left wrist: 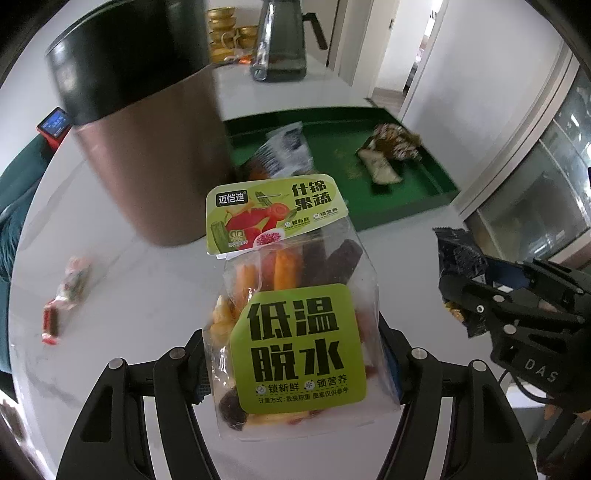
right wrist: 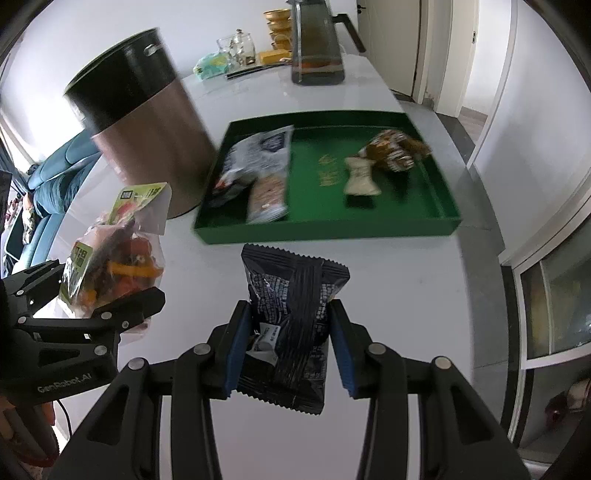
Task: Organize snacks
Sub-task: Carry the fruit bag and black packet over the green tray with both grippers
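My left gripper (left wrist: 295, 365) is shut on a clear bag of dried fruit and vegetables with green labels (left wrist: 295, 314), held above the white table; the bag also shows in the right wrist view (right wrist: 114, 258). My right gripper (right wrist: 290, 343) is shut on a black snack packet (right wrist: 291, 325), held in front of the green tray (right wrist: 325, 232); the packet shows in the left wrist view (left wrist: 458, 266). The tray holds a grey-white packet (right wrist: 255, 158), a long biscuit pack (right wrist: 267, 195), a small white packet (right wrist: 360, 181) and a brown patterned snack (right wrist: 395, 147).
A tall copper canister with a black lid (right wrist: 144, 140) stands left of the tray. A red wrapped candy (left wrist: 62, 299) lies on the table at left. A dark kettle (right wrist: 317, 40), glass jar and gold bowls (right wrist: 277, 22) stand at the back.
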